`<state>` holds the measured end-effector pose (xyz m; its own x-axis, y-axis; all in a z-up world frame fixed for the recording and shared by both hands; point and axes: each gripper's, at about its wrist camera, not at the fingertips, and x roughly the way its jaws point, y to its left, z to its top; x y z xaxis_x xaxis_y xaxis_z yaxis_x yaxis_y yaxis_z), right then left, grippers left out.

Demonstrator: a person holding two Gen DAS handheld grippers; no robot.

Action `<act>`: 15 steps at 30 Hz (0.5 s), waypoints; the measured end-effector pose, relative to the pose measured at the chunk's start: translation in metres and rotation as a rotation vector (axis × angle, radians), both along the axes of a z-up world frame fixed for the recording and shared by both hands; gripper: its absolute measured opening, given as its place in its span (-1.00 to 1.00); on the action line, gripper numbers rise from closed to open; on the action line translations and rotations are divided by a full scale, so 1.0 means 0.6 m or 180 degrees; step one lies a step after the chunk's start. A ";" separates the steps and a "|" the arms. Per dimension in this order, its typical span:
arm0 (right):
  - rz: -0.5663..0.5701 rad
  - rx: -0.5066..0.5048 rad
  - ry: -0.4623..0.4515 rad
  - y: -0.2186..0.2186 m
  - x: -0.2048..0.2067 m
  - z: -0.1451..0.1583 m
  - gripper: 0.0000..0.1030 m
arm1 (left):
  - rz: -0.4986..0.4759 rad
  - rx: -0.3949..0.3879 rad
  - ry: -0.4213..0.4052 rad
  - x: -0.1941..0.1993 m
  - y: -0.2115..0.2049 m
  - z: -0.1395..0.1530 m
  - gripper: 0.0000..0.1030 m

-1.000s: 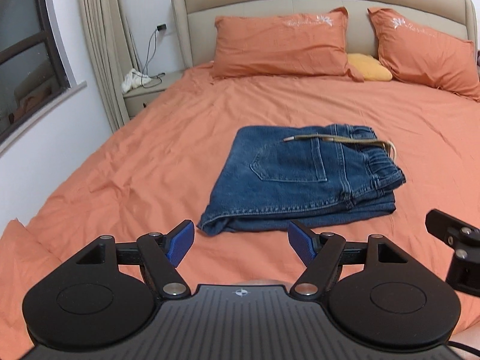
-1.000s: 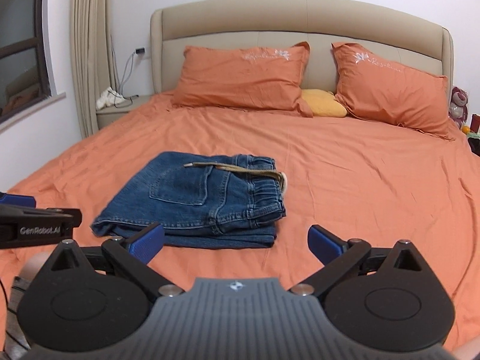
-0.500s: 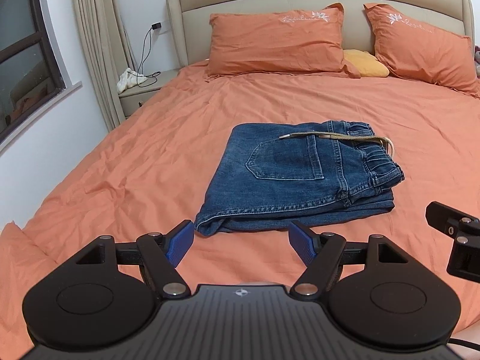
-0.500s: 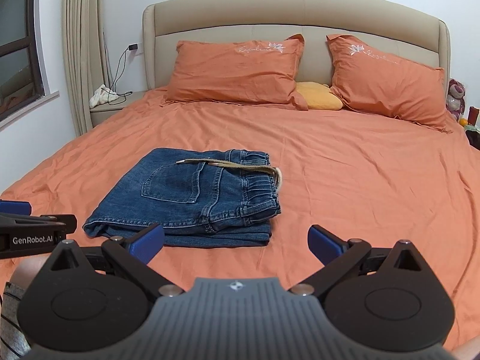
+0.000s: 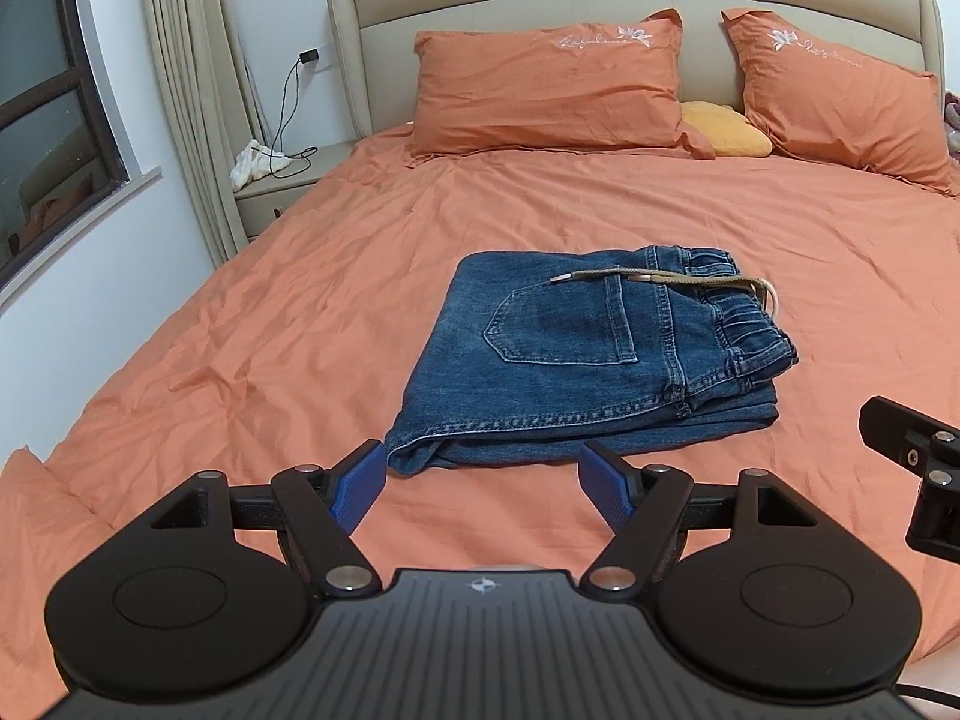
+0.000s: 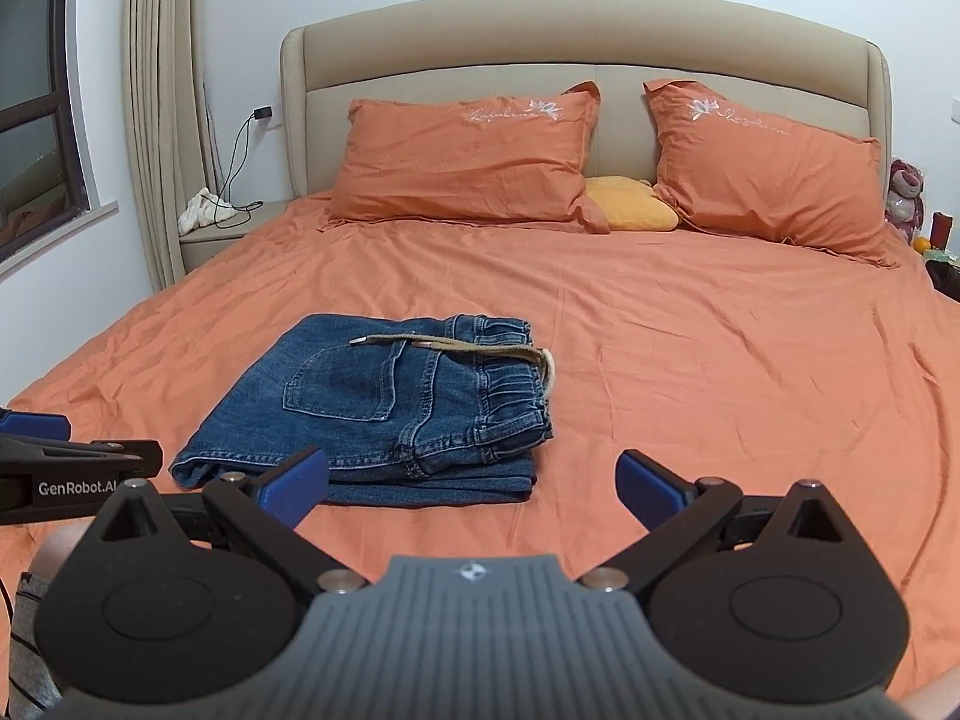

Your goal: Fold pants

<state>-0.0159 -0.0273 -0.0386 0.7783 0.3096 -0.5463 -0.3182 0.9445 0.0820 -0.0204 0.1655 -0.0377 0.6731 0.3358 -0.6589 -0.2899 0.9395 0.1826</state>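
Jeans [image 5: 591, 354] sit folded in a flat stack mid-bed on the orange sheet [image 5: 288, 312], back pocket up, waistband to the right, tan drawstring [image 5: 666, 281] lying across the top. Lower layers mostly hidden; only their edges show. Left gripper [image 5: 483, 480] is spread wide, nothing between its blue pads [image 5: 358, 486], hanging short of the stack's near edge. Right gripper [image 6: 474, 483] is spread wider still, also empty, clear of the jeans. Each gripper is cut off at the other view's edge. Nightstand [image 6: 225, 234] items hard to make out.
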 end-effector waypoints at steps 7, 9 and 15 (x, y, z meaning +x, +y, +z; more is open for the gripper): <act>-0.0029 0.0025 -0.0026 -0.006 -0.007 0.005 0.89 | -0.0028 0.0015 0.0000 0.000 -0.013 0.006 0.66; -0.0035 0.0033 -0.0028 -0.009 -0.008 0.006 0.89 | -0.0033 0.0013 0.0003 0.000 -0.016 0.006 0.66; -0.0072 0.0055 -0.0027 -0.015 -0.012 0.007 0.89 | -0.0052 0.0041 -0.0007 -0.002 -0.024 0.010 0.66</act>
<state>-0.0229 -0.0365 -0.0342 0.7897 0.3012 -0.5344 -0.2975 0.9499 0.0958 -0.0218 0.1514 -0.0320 0.6800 0.3332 -0.6531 -0.2749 0.9417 0.1942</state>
